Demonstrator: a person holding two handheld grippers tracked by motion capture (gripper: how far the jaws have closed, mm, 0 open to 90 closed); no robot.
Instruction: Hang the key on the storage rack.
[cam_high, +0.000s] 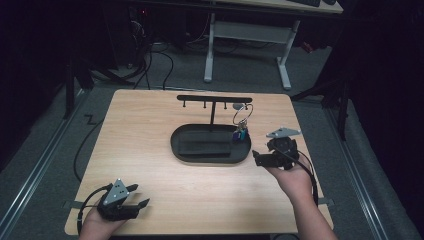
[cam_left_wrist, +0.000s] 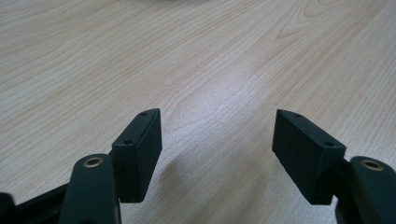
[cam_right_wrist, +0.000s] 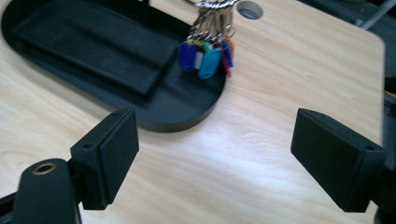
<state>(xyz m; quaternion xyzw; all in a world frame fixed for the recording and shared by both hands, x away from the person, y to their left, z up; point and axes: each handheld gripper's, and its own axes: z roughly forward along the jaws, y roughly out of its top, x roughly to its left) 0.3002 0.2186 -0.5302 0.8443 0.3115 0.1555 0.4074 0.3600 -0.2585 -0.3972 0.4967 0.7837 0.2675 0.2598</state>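
Observation:
A black key stand with an oval tray base and a T-shaped hook bar sits mid-table. A key ring with coloured tags hangs from the bar's right end, over the tray's right side; the tags show blue, teal, green and red. A flat black pad lies in the tray. My right gripper is open just right of the tray, jaws wide with nothing between them. My left gripper rests open at the near left corner, over bare wood.
The wooden table has a round cable hole near its far right corner. Beyond the table stand a white desk frame and floor cables. Metal rails run along the floor on both sides.

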